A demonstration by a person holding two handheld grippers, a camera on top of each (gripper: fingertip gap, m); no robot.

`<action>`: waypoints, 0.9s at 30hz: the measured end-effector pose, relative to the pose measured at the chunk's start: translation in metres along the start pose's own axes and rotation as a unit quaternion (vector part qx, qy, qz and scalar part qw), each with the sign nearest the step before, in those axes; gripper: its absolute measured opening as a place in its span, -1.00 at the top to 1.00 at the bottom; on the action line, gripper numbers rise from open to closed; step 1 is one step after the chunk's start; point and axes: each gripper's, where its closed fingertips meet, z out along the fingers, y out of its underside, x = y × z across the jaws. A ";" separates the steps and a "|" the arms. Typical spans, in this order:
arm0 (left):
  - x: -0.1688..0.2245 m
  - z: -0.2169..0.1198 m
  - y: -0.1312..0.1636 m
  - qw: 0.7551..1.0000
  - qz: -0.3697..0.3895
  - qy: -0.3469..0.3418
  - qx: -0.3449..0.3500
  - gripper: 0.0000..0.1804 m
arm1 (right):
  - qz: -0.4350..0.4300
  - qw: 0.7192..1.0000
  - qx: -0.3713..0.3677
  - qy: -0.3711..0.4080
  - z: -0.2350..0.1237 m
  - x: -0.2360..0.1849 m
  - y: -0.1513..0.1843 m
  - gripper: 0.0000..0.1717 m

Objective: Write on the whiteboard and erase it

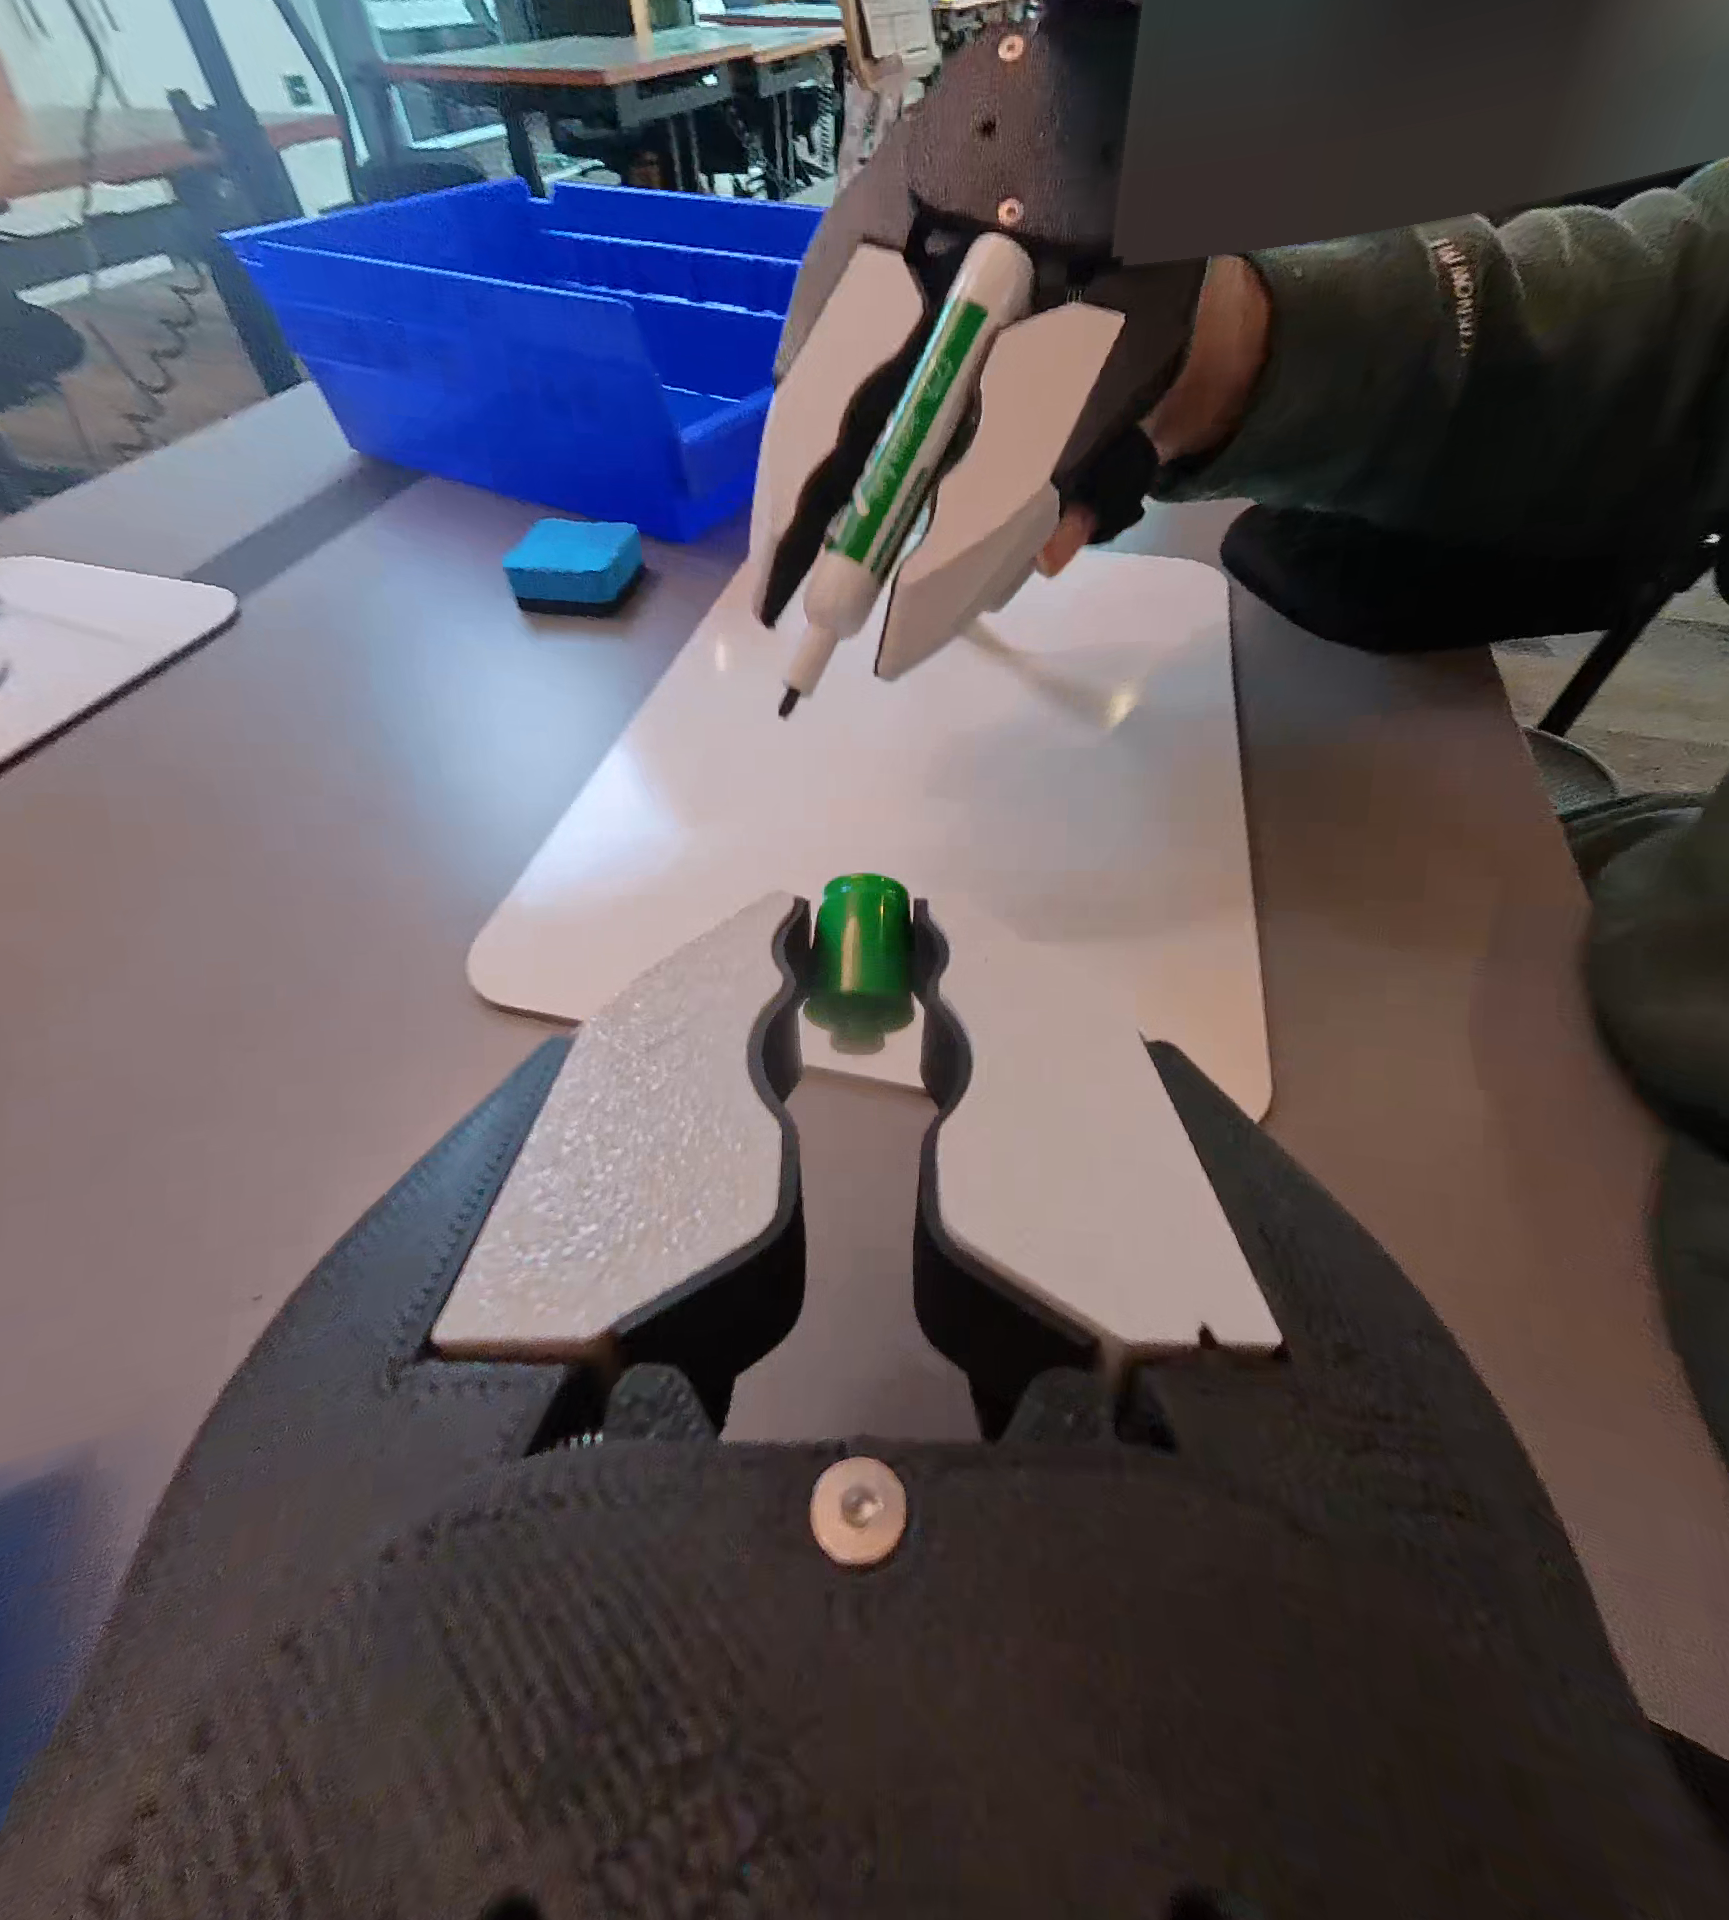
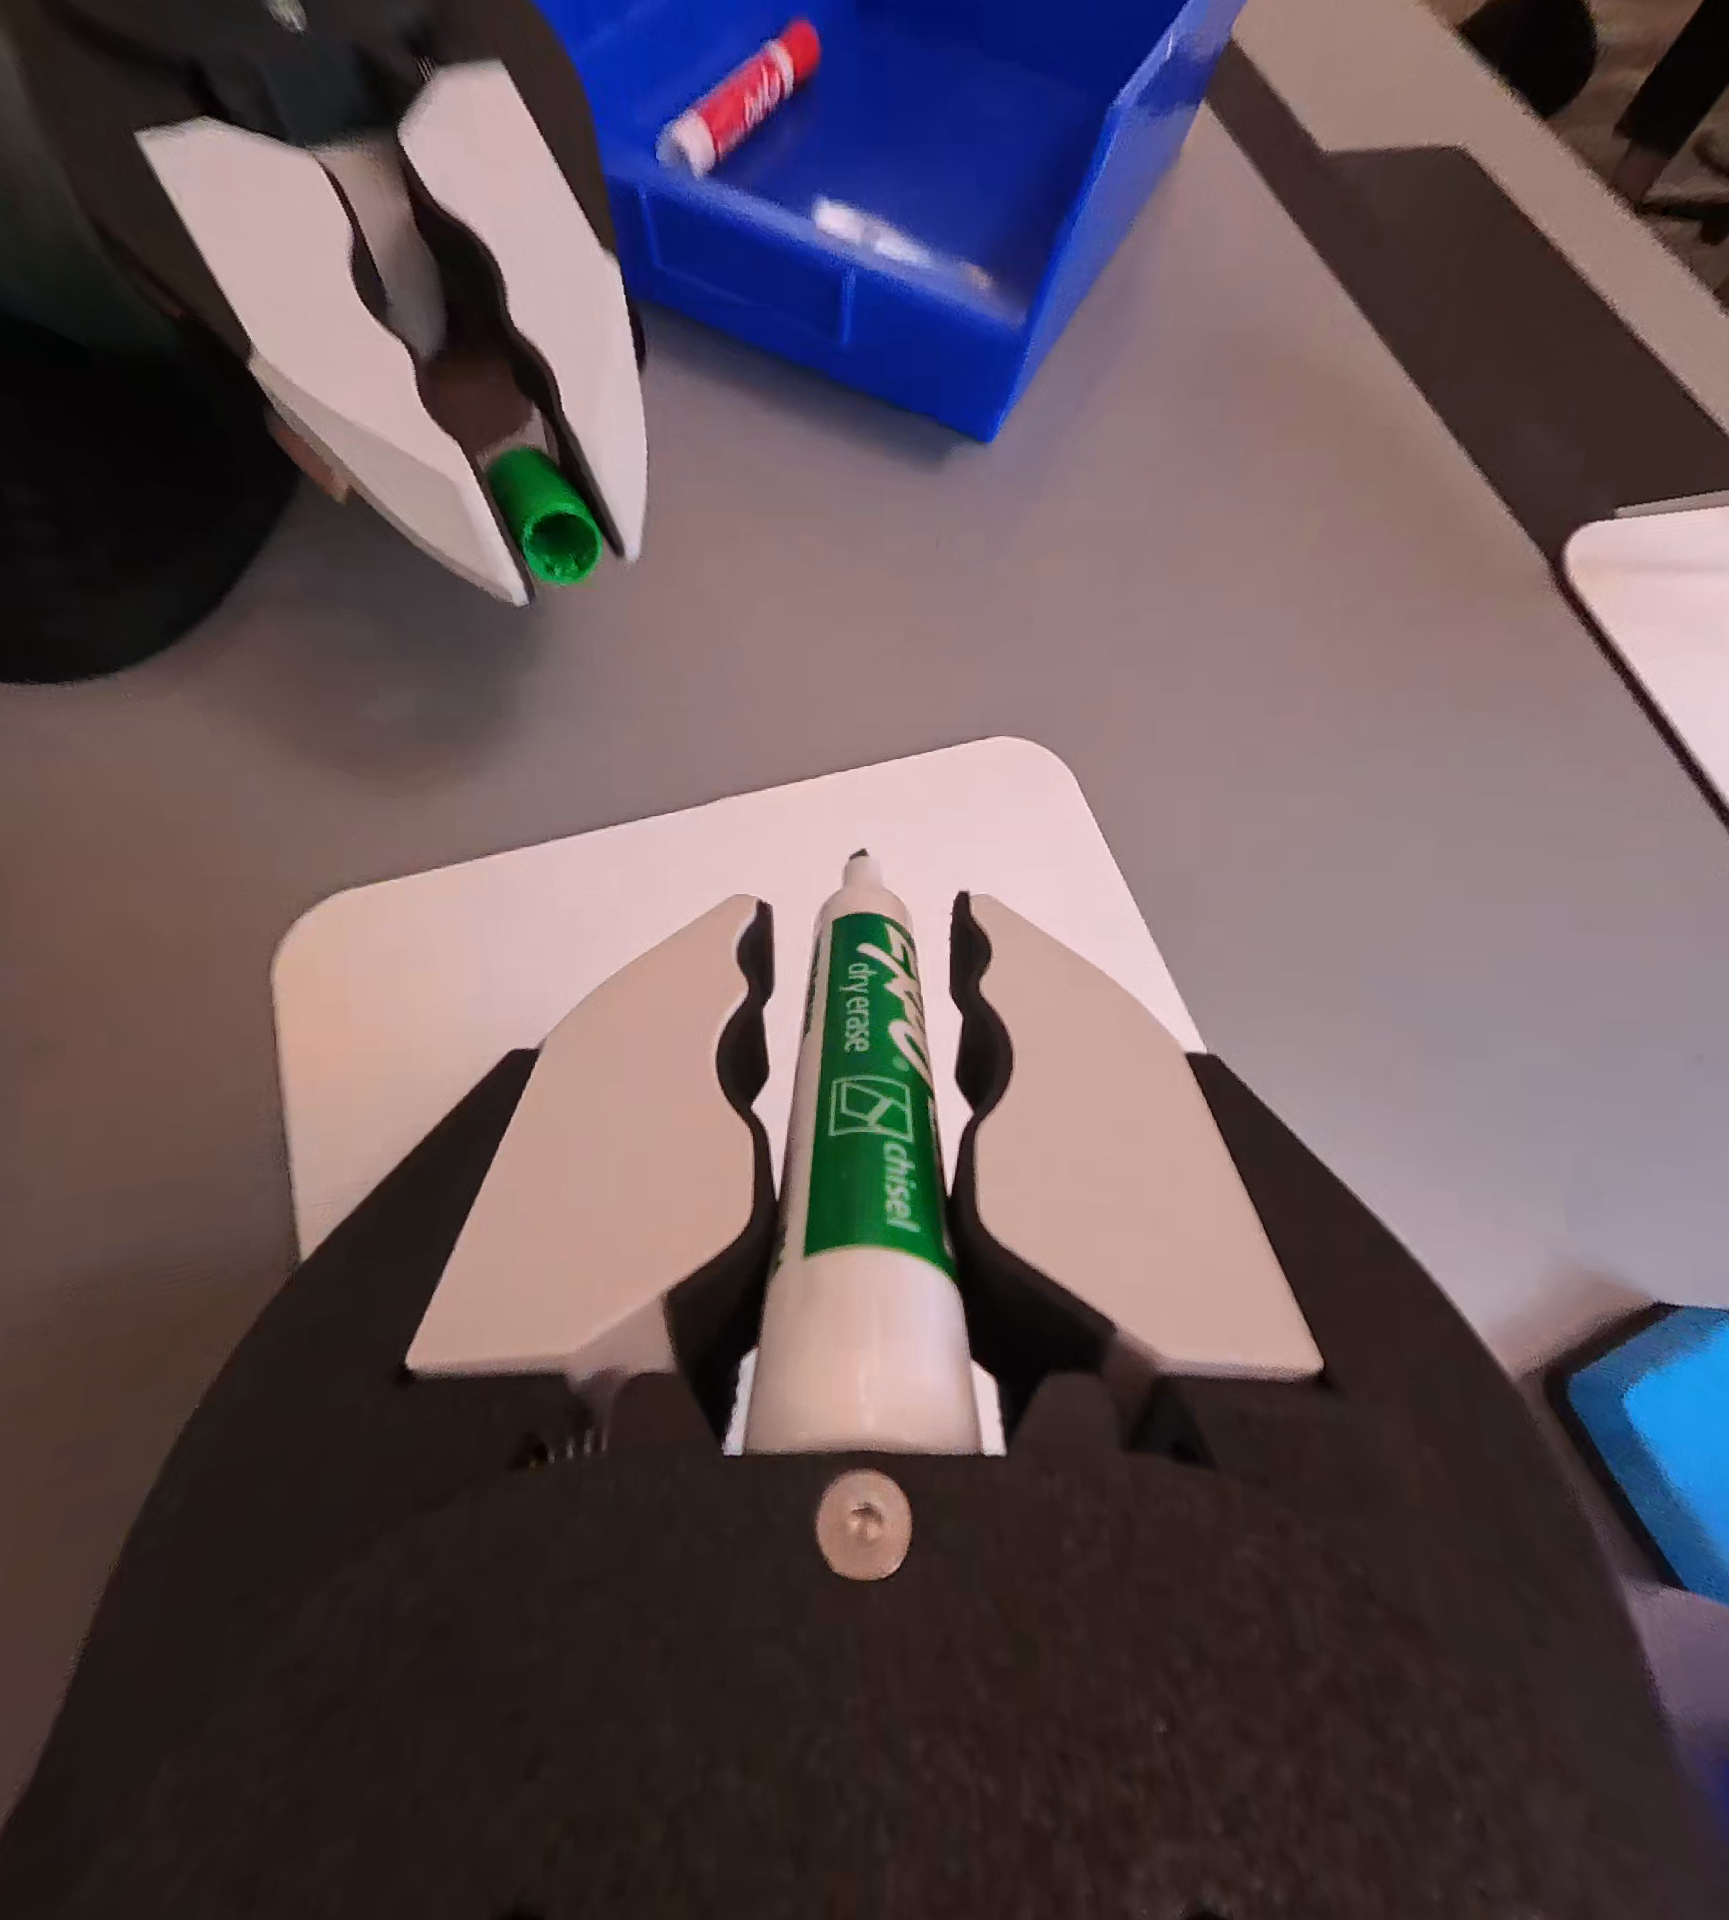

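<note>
On the grey counter (image 2: 1203, 644) lies a white whiteboard (image 1: 995, 831), its surface unmarked where visible. Left gripper (image 1: 861, 935): fingers nearly closed, the pads pressing both sides of a green marker cap (image 1: 861, 951); seen from the right wrist camera, the cap's open end points out past the fingertips. From the left wrist camera the cap appears over the board's near edge. Right gripper (image 2: 860, 914): fingers partly open around an uncapped marker (image 2: 865, 1122) with a white barrel and green label. The marker lies lengthwise between them and is clamped in the inner part of the fingers, while the fingertips stand clear of the barrel on both sides. Its dark tip projects beyond the fingertips and points at the board; whether the tip touches the surface cannot be told. A sleeved hand (image 1: 1213, 364) holds this gripper. A blue eraser (image 1: 574, 566) with a black underside rests on the counter just beside the board's edge, between the board and a blue bin (image 1: 527, 343). Inside the bin lies a red marker (image 2: 740, 94). A flat white stand base (image 1: 60, 655) sits at the counter's edge, well apart from the board.
</note>
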 end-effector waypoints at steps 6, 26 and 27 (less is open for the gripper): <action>-0.005 -0.001 0.015 0.999 0.038 -0.014 -0.016 0.79 | -0.005 0.997 -0.073 -0.013 0.024 -0.003 0.013 0.61; 0.000 -0.022 0.048 0.994 0.076 -0.019 -0.076 0.79 | 0.067 0.977 -0.201 -0.019 0.053 0.021 0.030 0.60; 0.000 -0.022 0.049 0.994 0.076 -0.019 -0.079 0.79 | 0.071 0.976 -0.203 -0.019 0.053 0.023 0.031 0.60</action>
